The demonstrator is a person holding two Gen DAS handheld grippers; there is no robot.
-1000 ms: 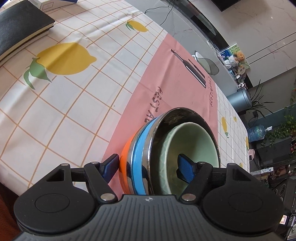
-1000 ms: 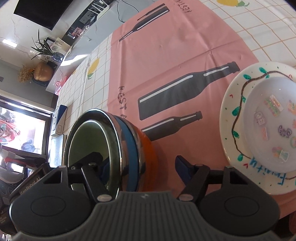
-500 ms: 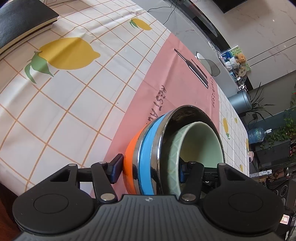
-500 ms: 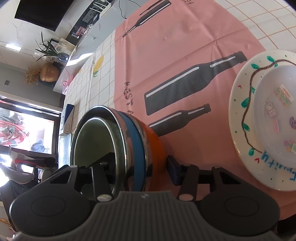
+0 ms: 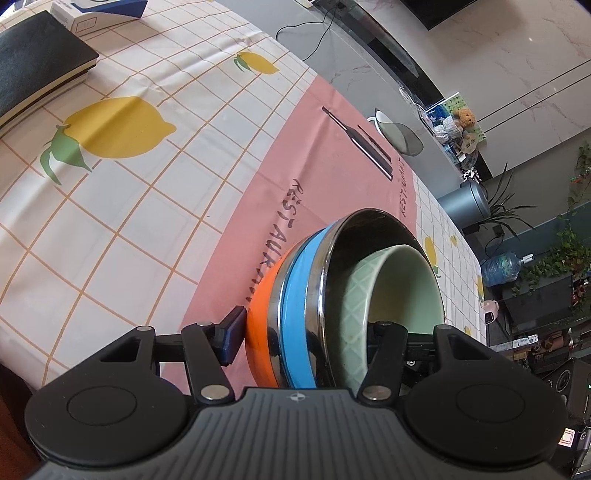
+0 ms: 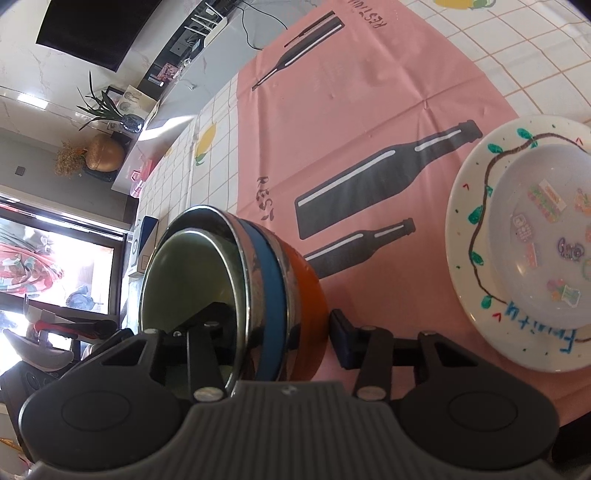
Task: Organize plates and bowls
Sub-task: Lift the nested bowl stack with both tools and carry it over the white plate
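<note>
A stack of nested bowls stands between both grippers: an orange bowl (image 5: 260, 314) outermost, a blue-banded steel bowl (image 5: 299, 288) in it, and a pale green bowl (image 5: 402, 291) inside. My left gripper (image 5: 306, 332) is shut on the stack's wall, one finger outside on the orange, one inside the green bowl. My right gripper (image 6: 277, 332) is shut on the opposite wall of the same bowl stack (image 6: 295, 291). A white decorated plate (image 6: 476, 206) holding a clear plate (image 6: 539, 236) lies to the right.
The table has a lemon-print checked cloth (image 5: 110, 206) with a pink bottle-print mat (image 6: 351, 122) on it. A black book (image 5: 33, 70) and a white-blue box (image 5: 99, 11) lie at the far left. The near table edge is close below the grippers.
Both grippers have closed their fingers onto the bowl stack's walls from opposite sides. The stack appears tilted and slightly raised in both views.
</note>
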